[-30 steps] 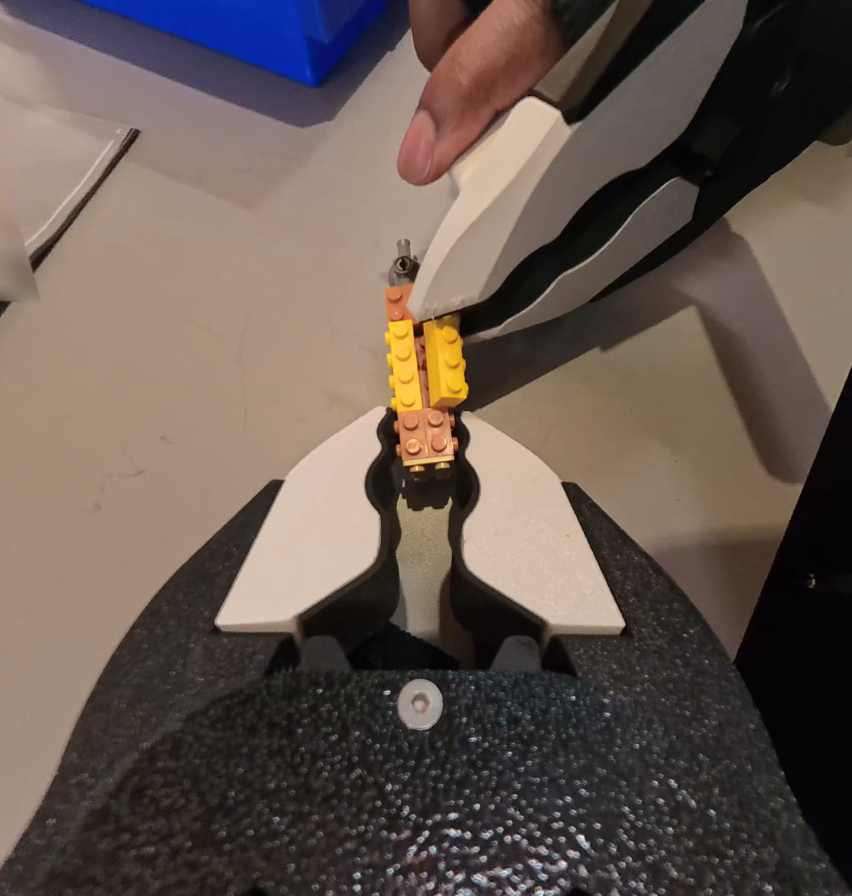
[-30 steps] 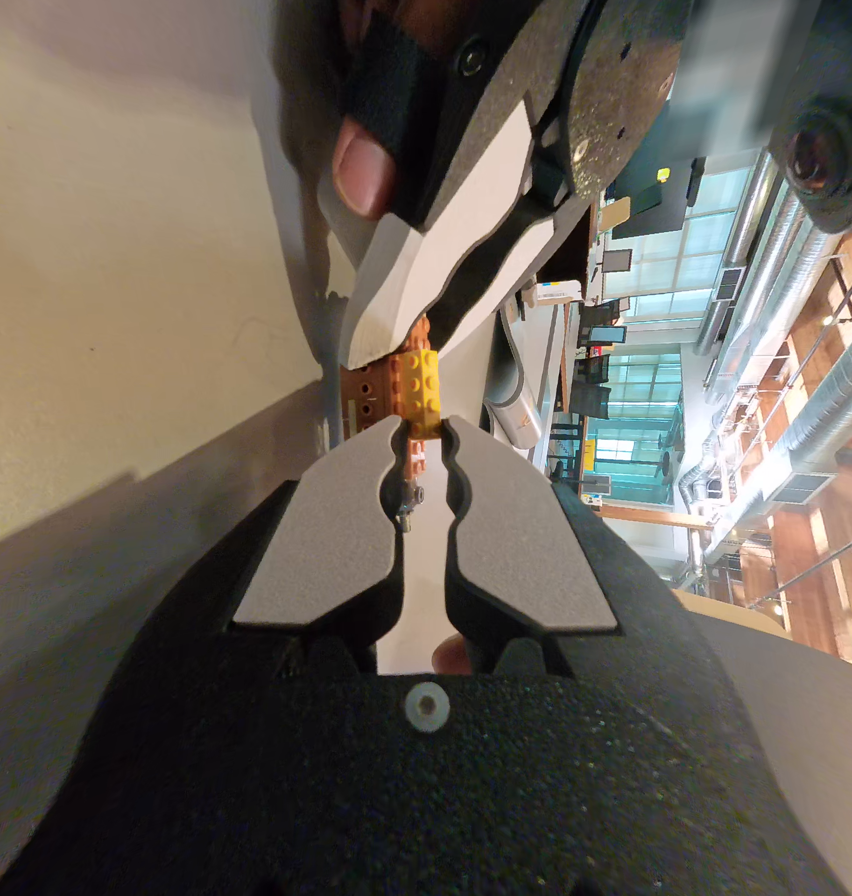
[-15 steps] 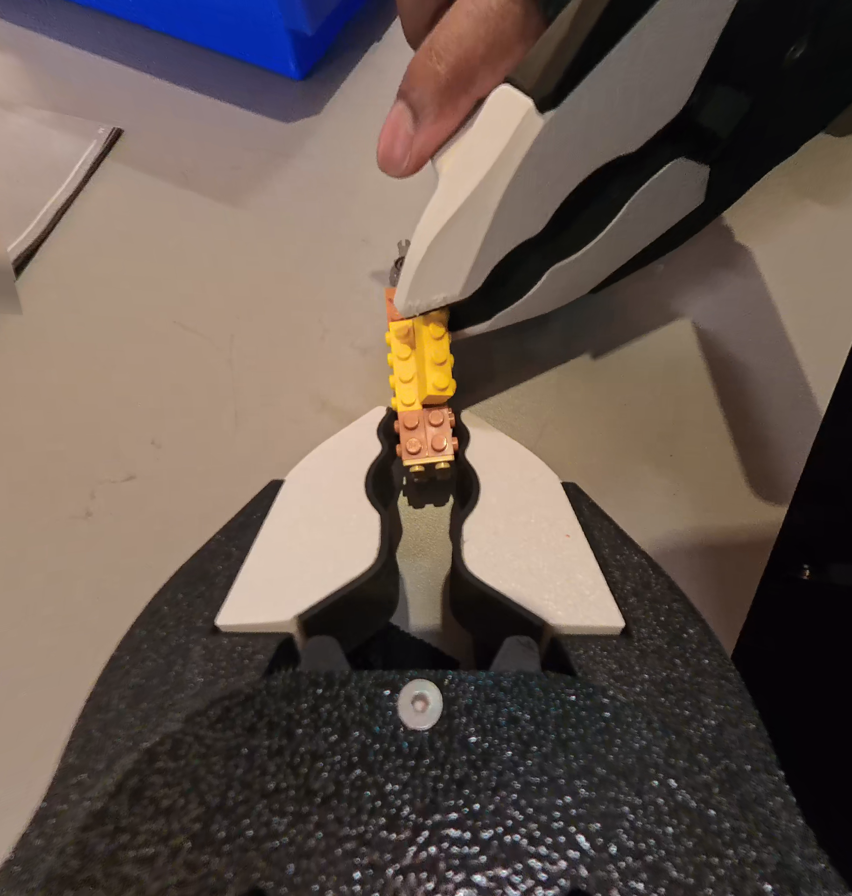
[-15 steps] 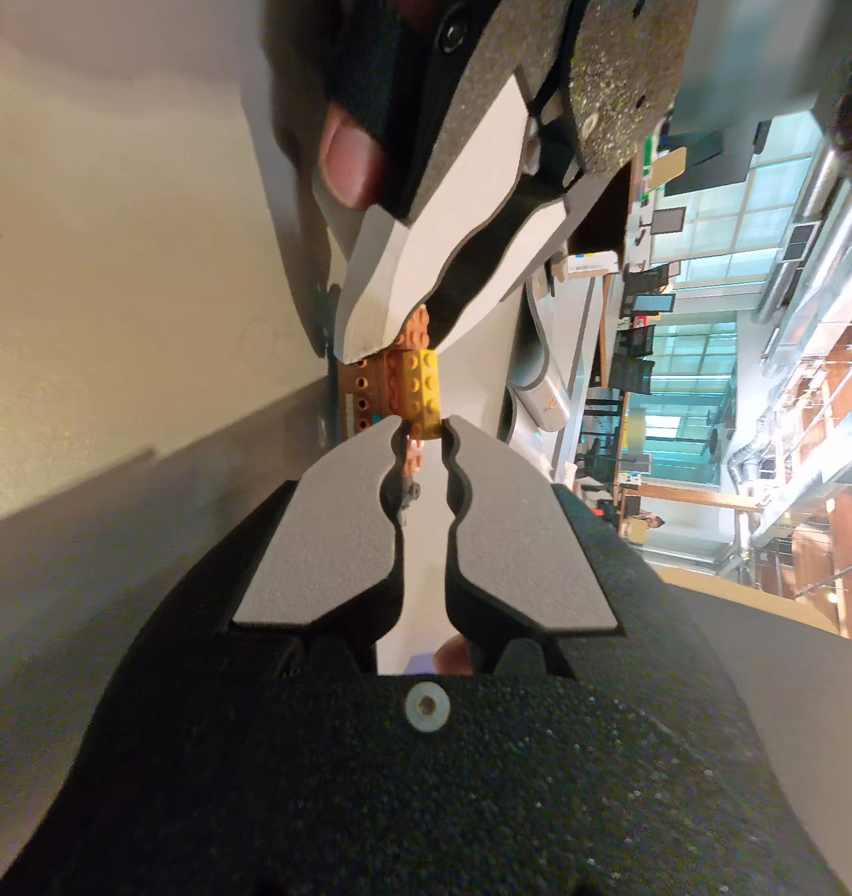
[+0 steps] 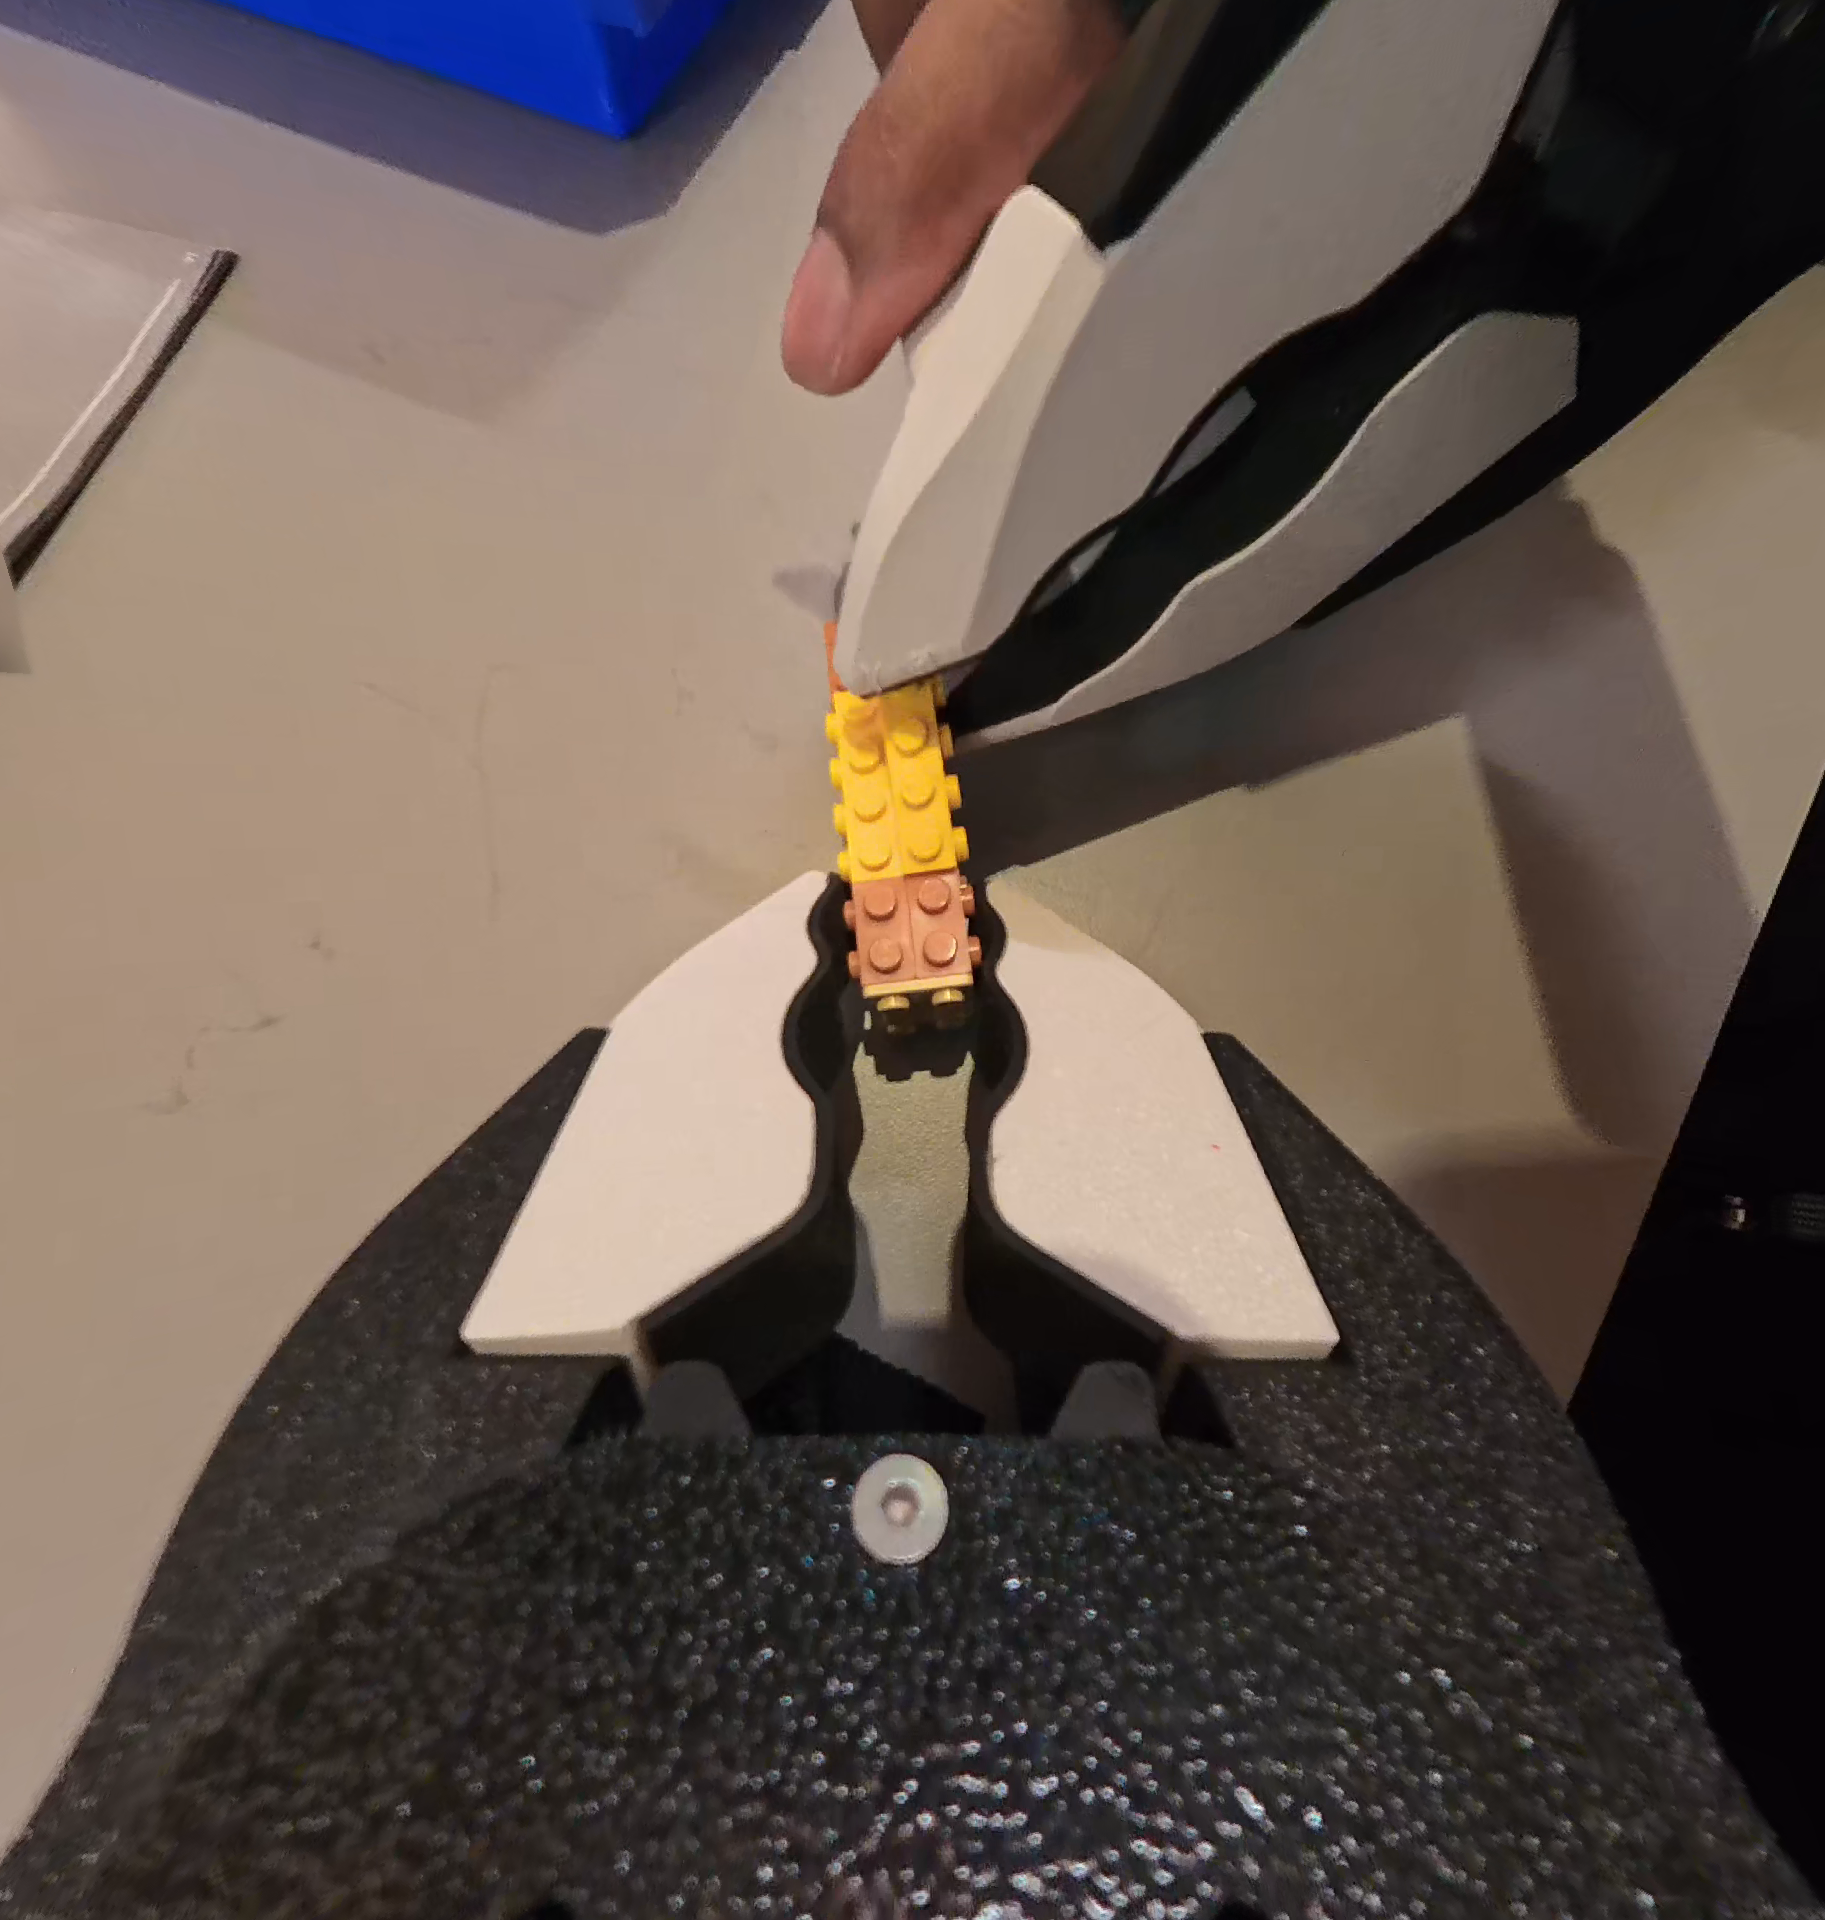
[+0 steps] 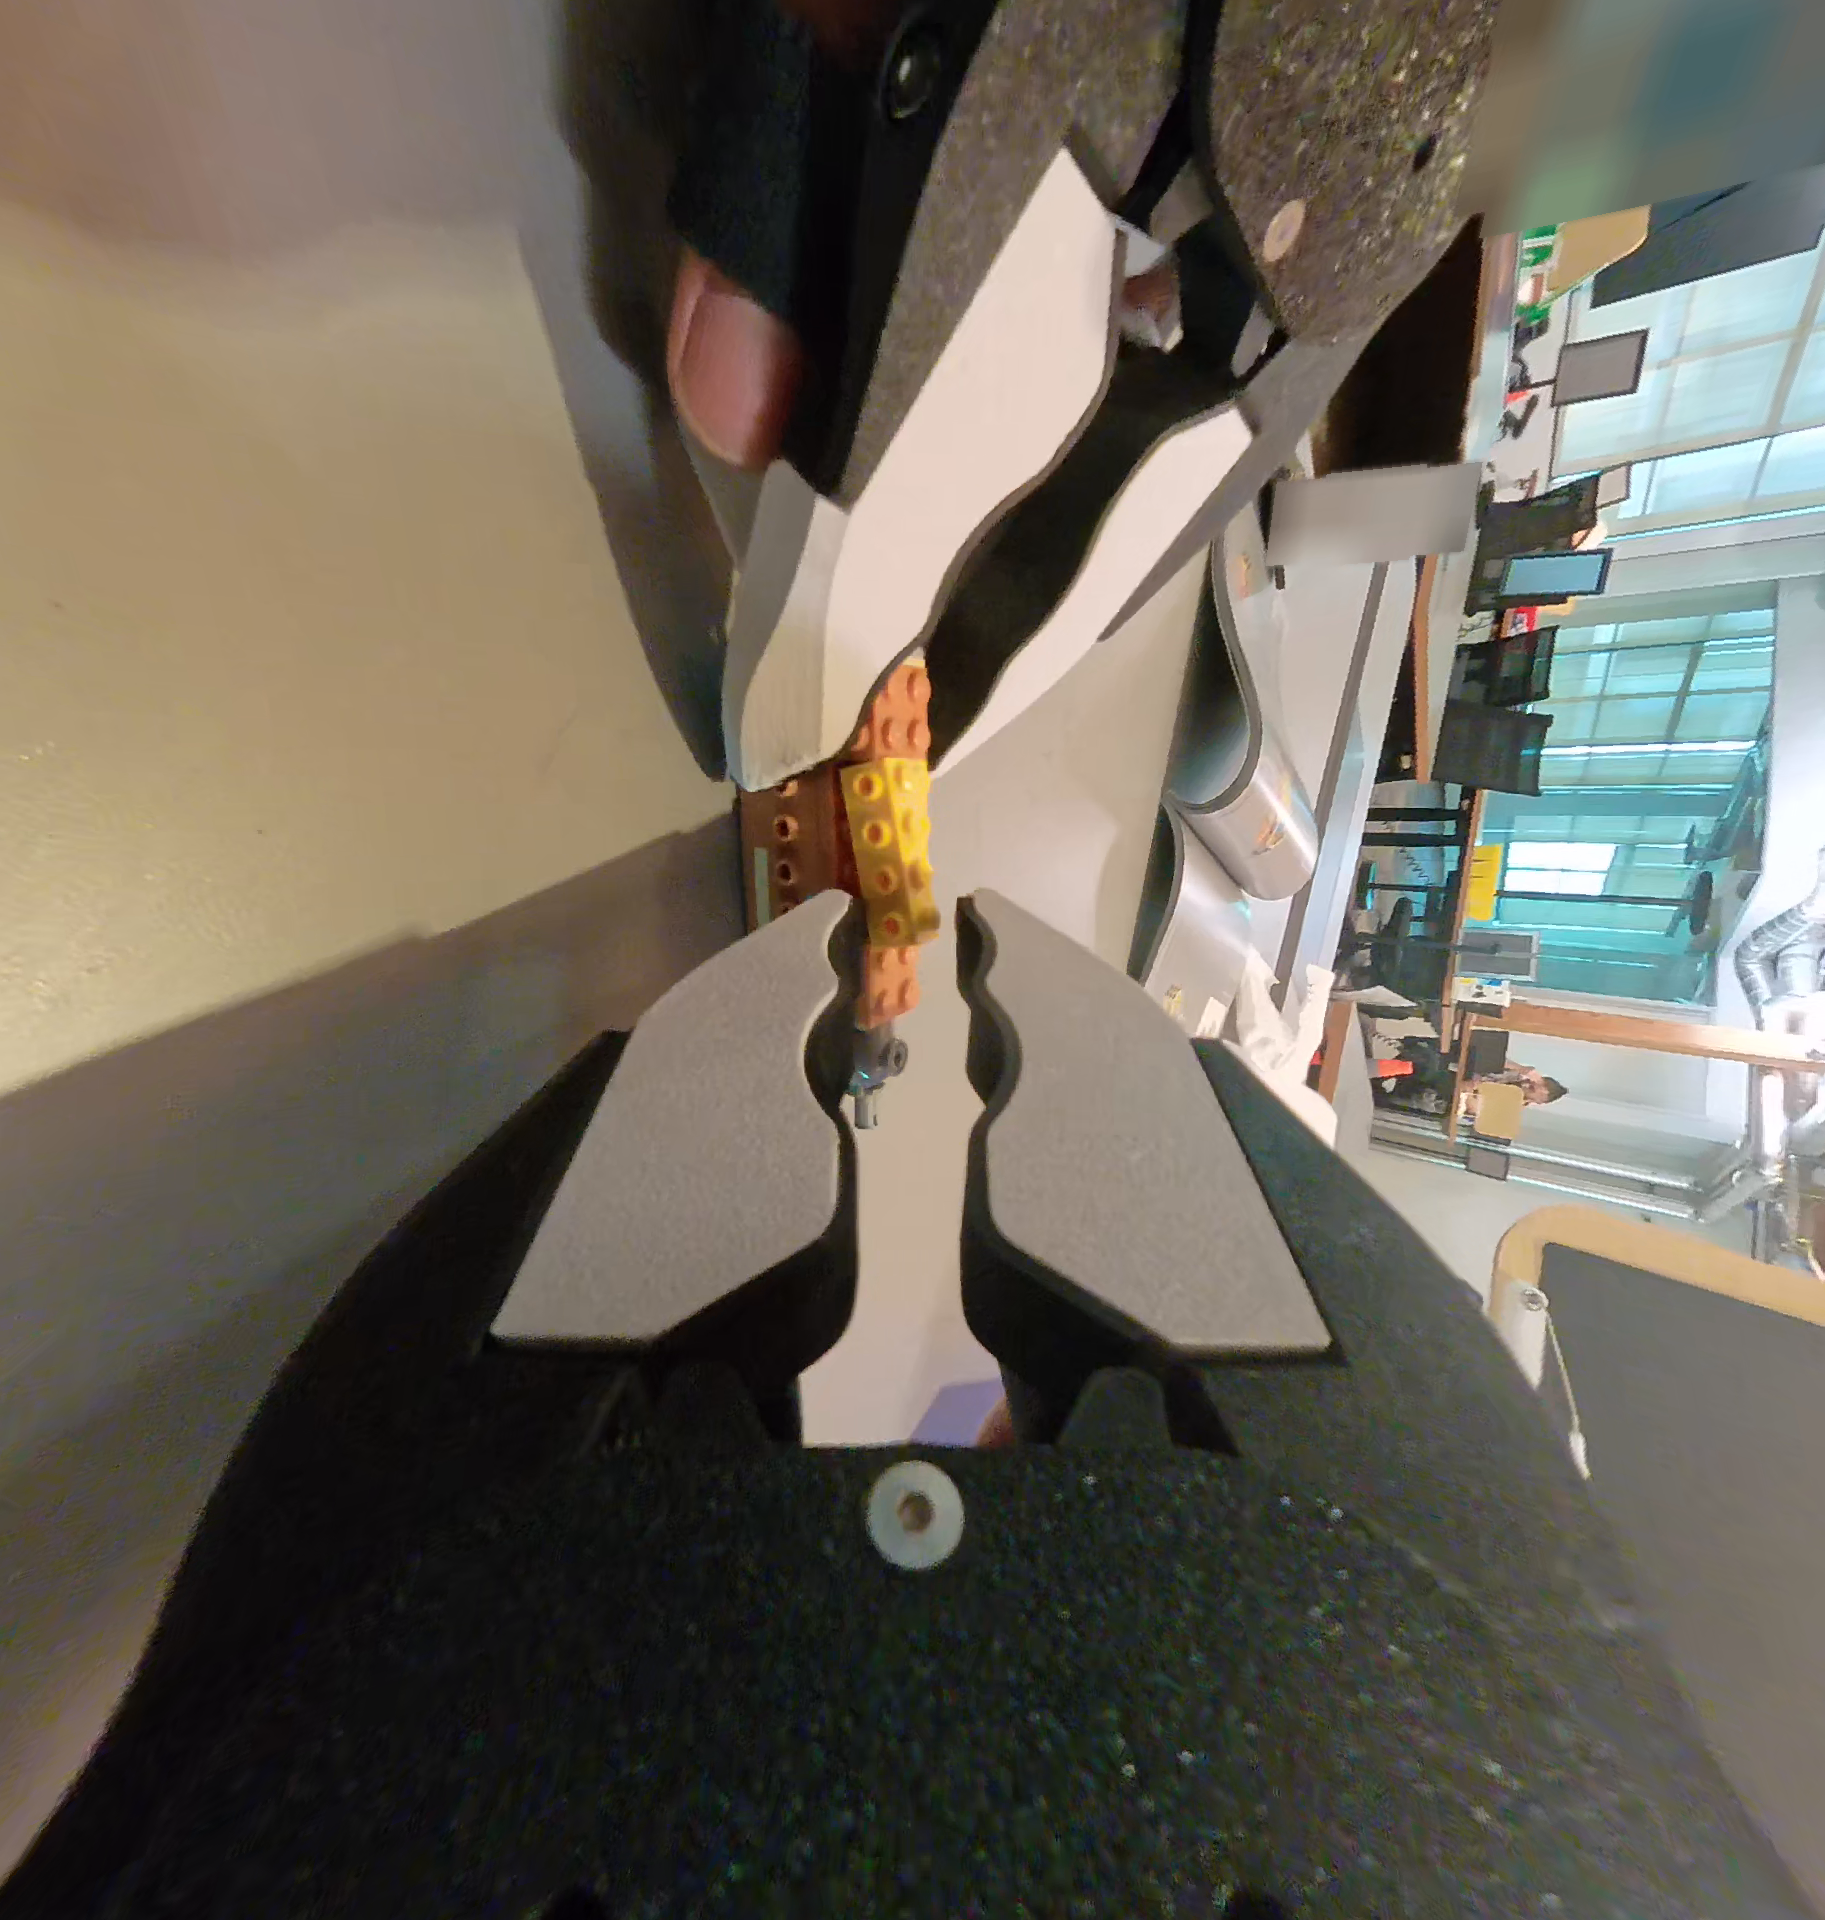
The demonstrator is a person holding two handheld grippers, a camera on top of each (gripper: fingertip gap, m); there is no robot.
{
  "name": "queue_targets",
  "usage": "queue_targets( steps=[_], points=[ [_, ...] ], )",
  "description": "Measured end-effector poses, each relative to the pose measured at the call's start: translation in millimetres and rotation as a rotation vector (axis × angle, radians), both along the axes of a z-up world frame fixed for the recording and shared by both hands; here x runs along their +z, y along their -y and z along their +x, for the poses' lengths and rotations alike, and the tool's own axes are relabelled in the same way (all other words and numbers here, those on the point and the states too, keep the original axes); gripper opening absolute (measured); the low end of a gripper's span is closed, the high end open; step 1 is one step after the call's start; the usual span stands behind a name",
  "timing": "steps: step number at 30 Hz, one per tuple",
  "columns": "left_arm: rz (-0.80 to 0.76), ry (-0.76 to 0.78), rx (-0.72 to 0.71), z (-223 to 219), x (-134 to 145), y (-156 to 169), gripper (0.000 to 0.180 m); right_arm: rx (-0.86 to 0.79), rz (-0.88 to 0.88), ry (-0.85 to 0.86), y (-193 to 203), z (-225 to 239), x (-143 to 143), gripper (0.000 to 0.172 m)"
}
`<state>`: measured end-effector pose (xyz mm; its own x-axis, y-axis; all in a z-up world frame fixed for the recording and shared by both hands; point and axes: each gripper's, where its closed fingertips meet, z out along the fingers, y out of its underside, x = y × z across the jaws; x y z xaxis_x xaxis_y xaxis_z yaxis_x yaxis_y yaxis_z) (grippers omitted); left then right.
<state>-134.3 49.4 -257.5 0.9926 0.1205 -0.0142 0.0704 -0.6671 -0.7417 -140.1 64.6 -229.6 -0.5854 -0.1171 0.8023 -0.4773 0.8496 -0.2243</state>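
So I'm looking down both wrist cams here, and the biggest thing under everything is the beige table (image 5: 316,727), with a blue bin (image 5: 534,52) sitting well off ahead and to the left of my left tool, plus a flat grey sheet (image 5: 77,353) lying out on that same left side. Over in the right wrist view the whole scene is tipped sideways and there's an open room (image 6: 1614,727) with windows and desks far off past the tool. My left tool (image 5: 913,935) is clamped on the near end of a little brick model (image 5: 897,800): its two pads sit tight on the brown bricks (image 5: 913,935), and the yellow bricks (image 5: 892,790) stick straight out ahead past the fingertips. My right tool (image 6: 903,914) comes in from ahead and to the right in the left view, a fingertip (image 5: 866,229) resting on its white finger, and it's at the far end of the same model. In its own view the jaws stand a little apart: the yellow and orange bricks sit between the pads, up against the left one, with a clear gap on the right side, so I'd call it loose, not gripping. Smallest bit is a grey pin piece (image 6: 872,1070) poking off the model's end, down between the right tool's fingers.
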Motion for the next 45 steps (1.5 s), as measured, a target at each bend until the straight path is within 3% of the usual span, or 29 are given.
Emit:
queue_targets(
  steps=[6, 9, 20, 27, 35, 39, 45],
  points=[
    [0.003, 0.004, -0.001, 0, 0, 0, 0.020, -0.008, 0.002, 0.007, -1, 0, 0, 0.018],
    [0.031, 0.020, 0.000, 0, 4, 0, 0.020, -0.022, 0.028, 0.028, -6, -1, -5, 0.029],
    [0.059, 0.050, 0.012, -2, 8, 1, 0.020, -0.040, -0.056, 0.012, -11, -4, 10, 0.030],
    [0.047, 0.037, 0.010, -1, 6, 1, 0.020, -0.022, -0.180, 0.106, -4, 1, 22, 0.022],
    [0.027, 0.021, 0.003, 0, 4, 1, 0.020, 0.015, -0.085, 0.074, 4, 5, 8, 0.020],
    [0.029, 0.020, 0.005, 0, 4, 1, 0.020, 0.007, -0.093, 0.077, 7, 4, 6, 0.011],
    [0.035, 0.027, 0.012, -1, 4, 1, 0.020, 0.004, -0.124, 0.062, 8, 3, 7, 0.010]
  ],
)
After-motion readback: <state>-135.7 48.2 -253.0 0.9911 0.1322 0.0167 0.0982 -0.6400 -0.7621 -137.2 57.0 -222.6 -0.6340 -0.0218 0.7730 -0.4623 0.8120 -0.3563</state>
